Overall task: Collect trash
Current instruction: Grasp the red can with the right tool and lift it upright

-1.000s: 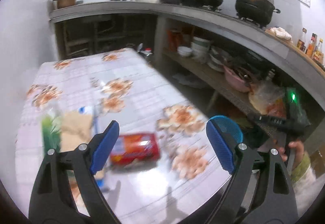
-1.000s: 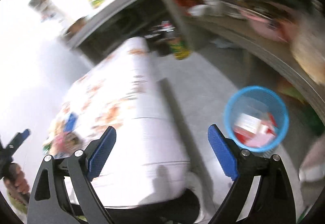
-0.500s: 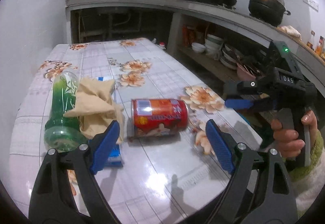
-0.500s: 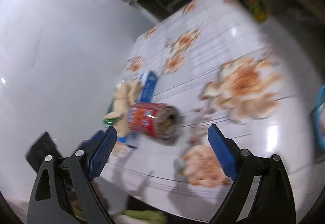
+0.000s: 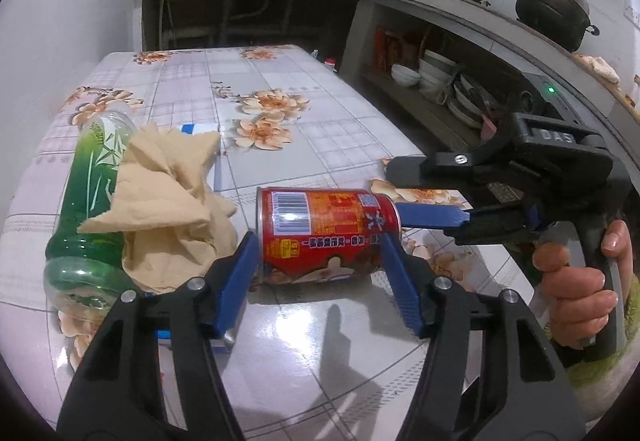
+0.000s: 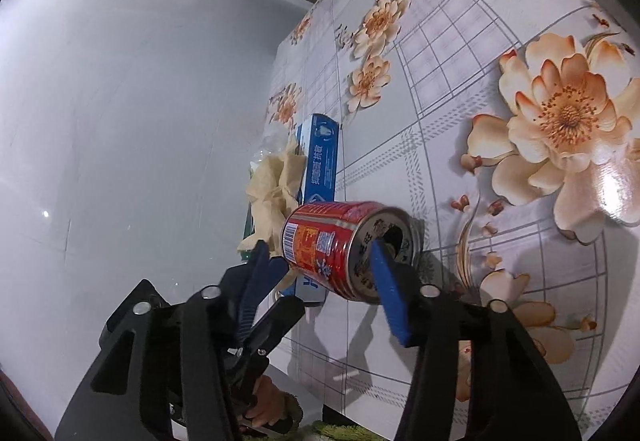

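A red drink can [image 5: 328,221] lies on its side on the flowered table [image 5: 304,369]. My left gripper [image 5: 319,239] hangs just short of the can, its jaws closing, with the tips at the can's two near corners and not pressing. My right gripper [image 6: 320,243] comes in from the can's top end, also closing. Its blue fingertip [image 5: 404,215] rests against the lid by the drinking hole, and the other finger [image 5: 416,165] passes behind the can. A green bottle [image 5: 88,201], crumpled tan paper [image 5: 168,209] and a blue box [image 6: 320,169] lie left of the can.
A white wall [image 6: 120,121] runs along the table's left side. Beyond the right edge stands a concrete counter [image 5: 440,9] with pots, and under it a shelf of bowls [image 5: 424,77]. A hand [image 5: 576,281] holds the right gripper's handle near the table's right edge.
The left gripper sank toward the can and its jaws narrowed. The right gripper swung from over the blue bin on the floor to the can's top end, narrowing too.
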### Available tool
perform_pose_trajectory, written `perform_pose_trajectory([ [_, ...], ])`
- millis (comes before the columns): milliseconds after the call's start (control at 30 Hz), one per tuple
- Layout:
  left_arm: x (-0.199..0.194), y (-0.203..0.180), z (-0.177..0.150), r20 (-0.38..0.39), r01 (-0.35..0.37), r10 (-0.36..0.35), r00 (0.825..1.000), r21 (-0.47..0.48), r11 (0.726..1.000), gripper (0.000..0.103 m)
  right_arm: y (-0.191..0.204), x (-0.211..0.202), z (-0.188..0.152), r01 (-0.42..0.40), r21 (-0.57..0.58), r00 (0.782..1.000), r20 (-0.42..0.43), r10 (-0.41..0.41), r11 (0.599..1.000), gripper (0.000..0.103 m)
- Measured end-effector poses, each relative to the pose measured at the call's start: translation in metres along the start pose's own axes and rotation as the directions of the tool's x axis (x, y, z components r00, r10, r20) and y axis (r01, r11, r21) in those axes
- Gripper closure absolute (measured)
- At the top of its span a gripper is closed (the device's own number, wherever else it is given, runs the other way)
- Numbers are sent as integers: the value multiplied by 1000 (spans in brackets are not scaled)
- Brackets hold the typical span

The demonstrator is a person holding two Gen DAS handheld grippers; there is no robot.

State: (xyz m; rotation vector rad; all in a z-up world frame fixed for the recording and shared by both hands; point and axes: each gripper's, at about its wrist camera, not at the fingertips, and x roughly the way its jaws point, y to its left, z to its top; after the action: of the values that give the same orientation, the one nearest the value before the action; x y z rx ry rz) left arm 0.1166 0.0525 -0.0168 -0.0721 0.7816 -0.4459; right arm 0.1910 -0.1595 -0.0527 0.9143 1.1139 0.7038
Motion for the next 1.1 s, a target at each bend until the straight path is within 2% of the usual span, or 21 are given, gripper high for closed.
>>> perform_pose_trajectory([
  [167, 0, -10, -1, -3, -7, 7, 1000, 11, 1000, 45, -1, -5, 0, 3, -6, 1000, 0, -3, 1000, 59],
  [367, 4, -34, -5, -11, 11, -10, 1000, 53, 999, 45, -2, -29, -7, 58, -17, 998, 29, -57, 998, 59],
  [500, 6, -51, -10, -18, 45, -44, 999, 80, 996, 45, 3, -50, -13, 112, -35, 992, 60, -110, 993, 59],
  [633, 9, -66, -15, -25, 66, -64, 998, 113, 991, 45, 19, -66, -20, 200, -87, 976, 99, -191, 976, 59],
  [667, 9, -68, -16, -28, 91, -88, 996, 120, 989, 45, 23, -68, -21, 202, -99, 976, 98, -192, 974, 59],
  [733, 10, -78, -20, -46, 170, -166, 985, 119, 978, 45, 28, -64, -25, 135, -107, 990, 47, -131, 985, 59],
  [833, 10, -95, -27, -35, 167, -164, 986, 182, 969, 45, 34, -55, -28, 204, -138, 979, 48, -200, 969, 59],
  [867, 10, -97, -30, -35, 164, -161, 986, 193, 967, 45, 34, -52, -28, 203, -137, 979, 43, -199, 970, 59],
  [933, 13, -98, -34, -55, 175, -167, 984, 191, 966, 45, 29, -47, -28, 167, -112, 986, 18, -166, 980, 59],
  [1100, 4, -80, -40, -43, 164, -160, 986, 150, 975, 45, 33, -55, -27, 229, -149, 973, 63, -222, 962, 59],
])
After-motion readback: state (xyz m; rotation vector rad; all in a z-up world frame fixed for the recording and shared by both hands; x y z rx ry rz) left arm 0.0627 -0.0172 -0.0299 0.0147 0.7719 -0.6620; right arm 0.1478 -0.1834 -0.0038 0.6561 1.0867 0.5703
